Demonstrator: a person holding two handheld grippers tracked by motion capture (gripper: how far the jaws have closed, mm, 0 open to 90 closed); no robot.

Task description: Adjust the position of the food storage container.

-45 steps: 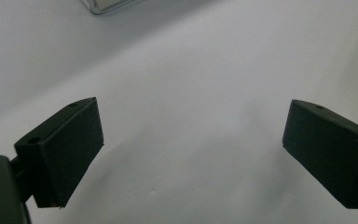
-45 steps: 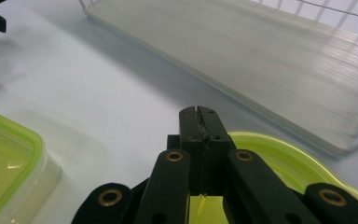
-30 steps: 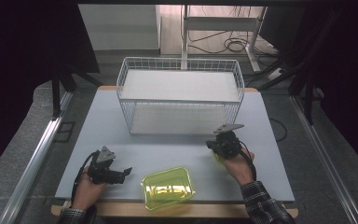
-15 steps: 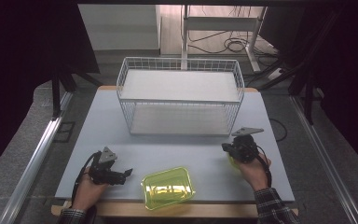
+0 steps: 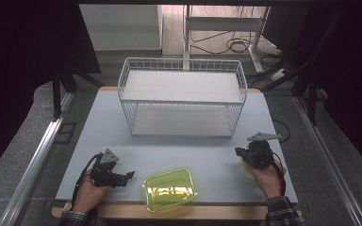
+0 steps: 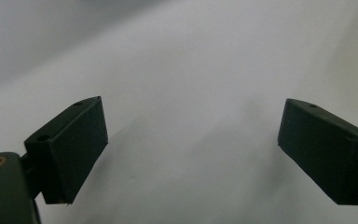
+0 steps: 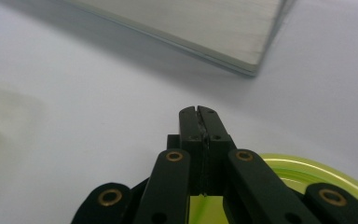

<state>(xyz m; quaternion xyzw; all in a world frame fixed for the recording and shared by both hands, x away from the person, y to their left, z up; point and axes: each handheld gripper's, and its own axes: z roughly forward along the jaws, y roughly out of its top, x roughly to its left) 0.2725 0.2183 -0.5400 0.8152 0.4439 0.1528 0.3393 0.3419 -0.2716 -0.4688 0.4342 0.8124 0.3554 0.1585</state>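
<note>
A translucent yellow-green rectangular container [image 5: 169, 189] lies near the table's front edge. To its left, a hand holds my left gripper [image 5: 130, 175] low over the table, pointing toward the container. Its jaws stand wide open [image 6: 191, 140] with only bare tabletop between them. At the right a hand holds my right gripper [image 5: 238, 151], which points left. Its jaws are pressed shut [image 7: 199, 111] with nothing between the tips. A round yellow-green rim [image 7: 303, 170] shows just beneath that gripper; what it belongs to I cannot tell.
A white wire basket [image 5: 181, 101] stands at the back middle of the grey table [image 5: 193, 150]; its base corner [image 7: 242, 51] lies ahead of the right gripper. Black screens and metal rails flank the table.
The right gripper and hand have moved rightward and slightly nearer the front edge, away from the container. The left gripper has stayed put.
</note>
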